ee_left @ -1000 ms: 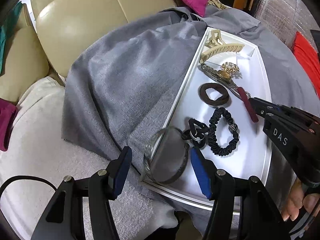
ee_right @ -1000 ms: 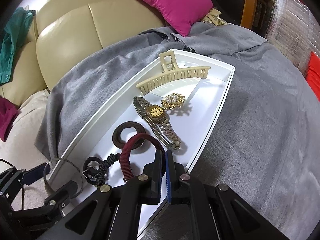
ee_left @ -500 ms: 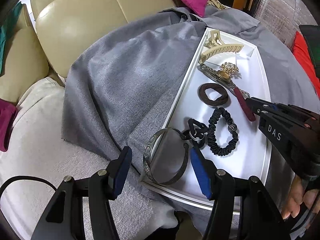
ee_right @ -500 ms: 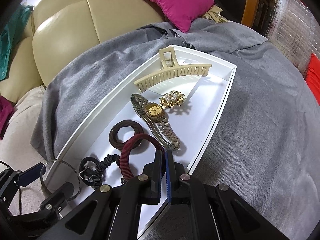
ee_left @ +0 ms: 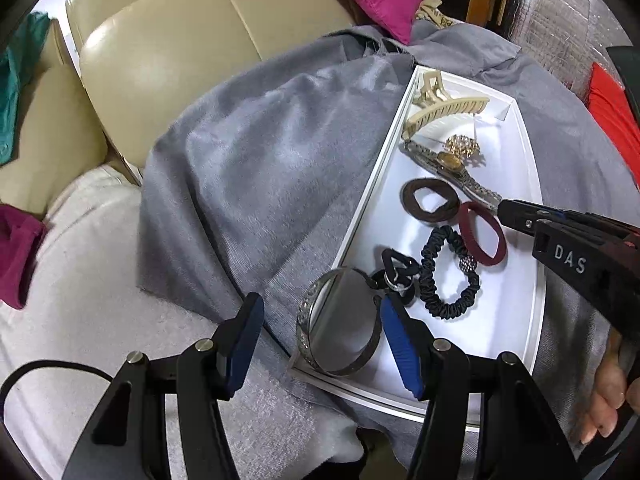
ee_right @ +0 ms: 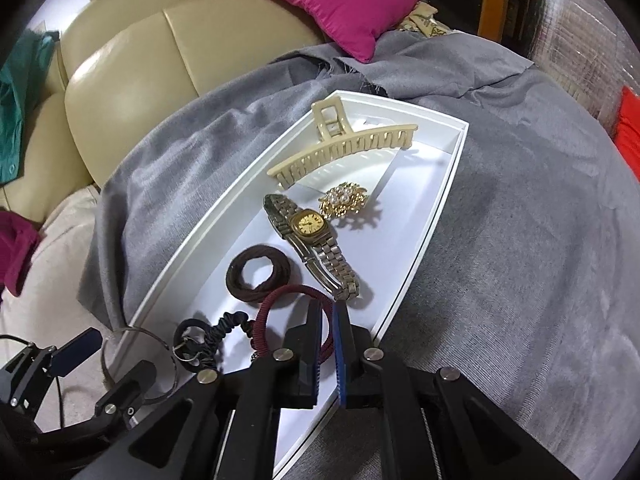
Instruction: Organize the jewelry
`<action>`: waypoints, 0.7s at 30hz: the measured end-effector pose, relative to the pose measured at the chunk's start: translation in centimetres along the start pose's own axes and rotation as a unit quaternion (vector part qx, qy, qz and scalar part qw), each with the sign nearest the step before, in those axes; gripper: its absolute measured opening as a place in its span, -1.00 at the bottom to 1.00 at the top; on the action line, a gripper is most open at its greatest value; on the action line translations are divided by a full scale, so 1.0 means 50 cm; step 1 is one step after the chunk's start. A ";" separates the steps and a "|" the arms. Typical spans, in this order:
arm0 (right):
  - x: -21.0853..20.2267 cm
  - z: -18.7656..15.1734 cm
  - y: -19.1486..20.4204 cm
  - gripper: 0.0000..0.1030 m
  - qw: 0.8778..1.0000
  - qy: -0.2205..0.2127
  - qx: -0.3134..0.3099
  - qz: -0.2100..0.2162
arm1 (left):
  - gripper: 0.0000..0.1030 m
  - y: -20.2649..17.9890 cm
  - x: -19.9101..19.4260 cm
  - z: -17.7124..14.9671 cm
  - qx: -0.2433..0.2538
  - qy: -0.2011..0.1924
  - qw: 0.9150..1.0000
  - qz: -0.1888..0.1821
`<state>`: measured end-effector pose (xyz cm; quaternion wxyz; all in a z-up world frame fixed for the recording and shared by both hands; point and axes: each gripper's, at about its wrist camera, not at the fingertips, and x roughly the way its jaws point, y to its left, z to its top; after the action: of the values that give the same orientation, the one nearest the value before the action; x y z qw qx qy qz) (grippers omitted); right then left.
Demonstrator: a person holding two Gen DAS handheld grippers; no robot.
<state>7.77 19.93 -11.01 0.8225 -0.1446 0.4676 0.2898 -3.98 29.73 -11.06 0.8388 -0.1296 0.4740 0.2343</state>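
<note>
Right wrist view: my right gripper (ee_right: 329, 322), jaws just easing apart, straddles the maroon hair tie (ee_right: 294, 322) in the white tray (ee_right: 440, 208), lower centre; my left gripper (ee_left: 320, 320) stands apart around the bangle (ee_left: 340, 324).

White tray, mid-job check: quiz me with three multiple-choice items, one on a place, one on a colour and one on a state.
1. Where does the claw clip lie in the tray?
A. at the near end
B. at the far end
C. outside it

2. What colour is the cloth under the tray?
A. grey
B. green
C. white

3. How does the watch lie?
A. clasped in a loop
B. face down
C. strap laid out, dial up

Answers:
1 B: the clip rests against the far wall, beyond the watch.
2 A: grey fabric shows on both sides of the tray.
3 C: the gold dial faces up, with the band stretched out to both sides.
</note>
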 end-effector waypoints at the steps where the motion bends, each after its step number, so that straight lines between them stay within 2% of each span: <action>1: -0.007 0.000 -0.002 -0.70 1.000 -0.004 0.005 0.002 | 0.21 -0.003 -0.005 0.001 0.003 -0.006 1.000 0.004; 4: -0.034 0.000 -0.012 -0.38 0.999 -0.023 0.019 0.009 | 0.21 -0.009 -0.021 0.003 0.012 -0.025 1.000 0.012; 7: -0.057 -0.002 -0.017 -0.28 0.999 -0.034 0.028 0.014 | 0.21 -0.016 -0.033 0.003 0.019 -0.039 0.999 0.018; 16: -0.129 -0.034 -0.032 -0.27 0.997 -0.056 0.038 0.026 | 0.22 -0.027 -0.059 0.003 0.022 -0.074 0.997 0.017; 21: -0.170 -0.063 -0.043 -0.27 0.997 -0.061 0.040 0.026 | 0.27 -0.048 -0.087 -0.004 0.041 -0.098 0.994 0.005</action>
<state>3.55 13.73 -5.48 0.8465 -0.0812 0.4319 0.3007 -4.81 26.38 -7.44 0.8847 -0.0689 0.3991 0.2307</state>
